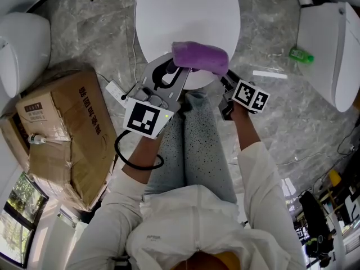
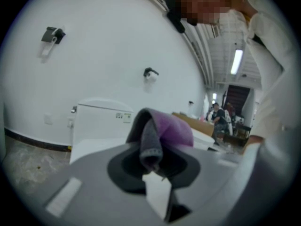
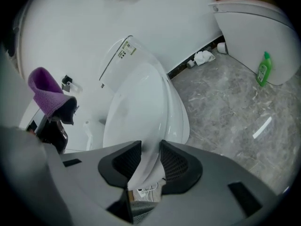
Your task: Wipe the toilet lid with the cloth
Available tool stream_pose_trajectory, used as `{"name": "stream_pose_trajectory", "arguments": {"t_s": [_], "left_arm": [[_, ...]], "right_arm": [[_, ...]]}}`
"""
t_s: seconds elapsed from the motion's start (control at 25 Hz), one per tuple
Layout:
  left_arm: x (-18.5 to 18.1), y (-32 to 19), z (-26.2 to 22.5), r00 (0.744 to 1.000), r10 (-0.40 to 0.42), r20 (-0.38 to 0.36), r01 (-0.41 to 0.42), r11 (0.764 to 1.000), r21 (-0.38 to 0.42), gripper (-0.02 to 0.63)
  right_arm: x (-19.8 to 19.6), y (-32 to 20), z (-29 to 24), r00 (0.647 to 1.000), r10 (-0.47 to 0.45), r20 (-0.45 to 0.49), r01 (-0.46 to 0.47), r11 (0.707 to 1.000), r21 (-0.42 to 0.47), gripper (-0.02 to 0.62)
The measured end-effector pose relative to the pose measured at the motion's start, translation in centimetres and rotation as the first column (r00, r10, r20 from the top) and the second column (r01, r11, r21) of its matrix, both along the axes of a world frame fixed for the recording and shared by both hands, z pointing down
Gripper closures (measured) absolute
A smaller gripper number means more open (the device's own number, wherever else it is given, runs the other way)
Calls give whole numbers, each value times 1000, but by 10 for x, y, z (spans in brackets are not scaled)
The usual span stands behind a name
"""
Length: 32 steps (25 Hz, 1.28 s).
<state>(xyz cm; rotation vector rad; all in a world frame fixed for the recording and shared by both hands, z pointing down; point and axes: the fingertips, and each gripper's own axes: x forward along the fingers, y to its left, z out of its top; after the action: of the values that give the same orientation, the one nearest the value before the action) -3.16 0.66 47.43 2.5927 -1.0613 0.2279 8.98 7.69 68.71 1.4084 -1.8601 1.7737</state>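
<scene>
The white toilet lid (image 1: 185, 16) lies closed in front of me. A purple cloth (image 1: 200, 57) hangs bunched over the lid's near edge, and my left gripper (image 1: 173, 67) is shut on its left end. In the left gripper view a grey-purple fold of the cloth (image 2: 155, 131) is pinched between the pads of the left gripper (image 2: 153, 161). My right gripper (image 1: 226, 88) sits just right of the cloth. In its own view the right gripper (image 3: 149, 157) stands open with nothing between its pads, the lid (image 3: 141, 107) beyond it and the cloth (image 3: 47, 95) off to the left.
A cardboard box (image 1: 67, 134) stands on the floor at left, with a white power strip (image 1: 115, 90) beside it. A second toilet (image 1: 332, 44) and a green bottle (image 1: 301, 55) are at right. The person's knees are close below the lid's front edge.
</scene>
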Motion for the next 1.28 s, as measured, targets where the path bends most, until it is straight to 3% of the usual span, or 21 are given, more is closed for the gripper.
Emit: {"name": "stream_pose_trajectory", "arguments": {"t_s": [0.56, 1.28], "left_arm": [[4, 8, -49, 1000, 1, -16, -1, 1000, -10, 552], [-8, 8, -126, 999, -44, -12, 44, 999, 27, 552]], "right_arm": [[8, -16, -74, 984, 123, 132, -124, 992, -3, 480], [11, -53, -152, 968, 162, 190, -161, 987, -22, 480]]}}
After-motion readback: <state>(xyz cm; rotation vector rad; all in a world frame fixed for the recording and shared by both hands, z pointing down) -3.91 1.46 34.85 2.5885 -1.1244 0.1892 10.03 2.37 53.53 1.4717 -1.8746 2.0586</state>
